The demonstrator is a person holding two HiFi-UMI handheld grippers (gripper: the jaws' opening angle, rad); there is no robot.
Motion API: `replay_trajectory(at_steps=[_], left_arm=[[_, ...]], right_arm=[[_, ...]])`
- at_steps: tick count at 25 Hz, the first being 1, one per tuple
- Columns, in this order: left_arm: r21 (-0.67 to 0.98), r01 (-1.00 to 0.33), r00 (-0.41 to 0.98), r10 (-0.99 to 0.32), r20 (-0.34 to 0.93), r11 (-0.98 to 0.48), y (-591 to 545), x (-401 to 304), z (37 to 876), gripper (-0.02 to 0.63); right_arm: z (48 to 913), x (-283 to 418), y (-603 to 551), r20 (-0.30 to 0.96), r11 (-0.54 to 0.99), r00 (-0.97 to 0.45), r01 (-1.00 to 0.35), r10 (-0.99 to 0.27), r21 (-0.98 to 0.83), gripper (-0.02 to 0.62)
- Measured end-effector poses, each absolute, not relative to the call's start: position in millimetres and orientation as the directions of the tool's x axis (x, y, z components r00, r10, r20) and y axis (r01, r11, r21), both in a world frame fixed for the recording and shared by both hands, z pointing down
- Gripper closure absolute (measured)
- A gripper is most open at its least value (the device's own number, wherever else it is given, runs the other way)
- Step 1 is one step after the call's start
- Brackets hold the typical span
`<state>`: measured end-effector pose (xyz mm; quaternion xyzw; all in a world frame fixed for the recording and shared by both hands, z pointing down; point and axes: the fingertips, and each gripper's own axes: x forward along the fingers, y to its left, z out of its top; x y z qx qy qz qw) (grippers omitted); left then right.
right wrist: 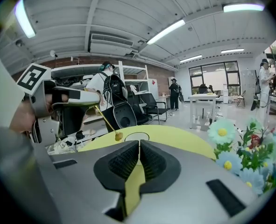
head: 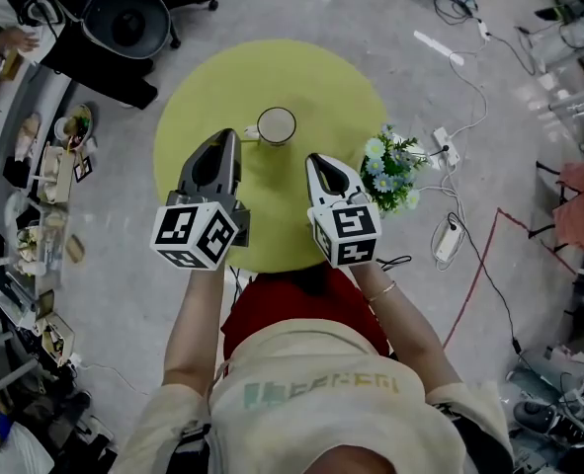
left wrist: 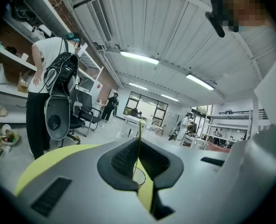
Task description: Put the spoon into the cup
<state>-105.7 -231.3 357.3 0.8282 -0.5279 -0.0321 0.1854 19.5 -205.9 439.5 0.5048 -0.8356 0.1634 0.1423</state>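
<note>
Closest to the head camera, the person's cream shirt (head: 311, 383) is filling the lower frame, and both hands are hiding behind the marker cubes. From up here the spoon is too thin to make out. It is showing properly only in the right gripper view, where the spoon (right wrist: 108, 121) is slanting down from the left gripper (head: 229, 136), with its small gold bowl hanging low, just beside the rim of the cup (head: 259, 126) and not inside it. Whether the bowl is touching the rim is hard to tell. In that same view only the top rim of the cup is peeking over the right gripper's jaws, and the flowers (head: 390, 171) are being cut off by the frame's right edge.

In the left gripper view the pads are pressing together on the spoon's handle, which is showing only as a fine gold line running up between them and poking out just past their tips.

The right gripper (head: 314, 158) is hovering over the yellow table (head: 301, 77) near the cup, between it and the flowers, with its pads meeting and nothing between them.
</note>
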Motion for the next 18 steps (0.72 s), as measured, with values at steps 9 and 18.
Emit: replay_trajectory(at_steps=[9, 18], left_arm=[[0.357, -0.850, 0.459, -0.877, 0.142, -0.387, -255, -92, 362, 0.581], [0.397, -0.835, 0.478, -0.859, 0.183, -0.380, -273, -78, 387, 0.581]], right_arm=[[437, 16, -219, 0.401, 0.452, -0.454, -0.886, -0.796, -0.106, 0.557], [455, 19, -224, 0.439, 0.444, -0.450, -0.887, -0.777, -0.123, 0.558]])
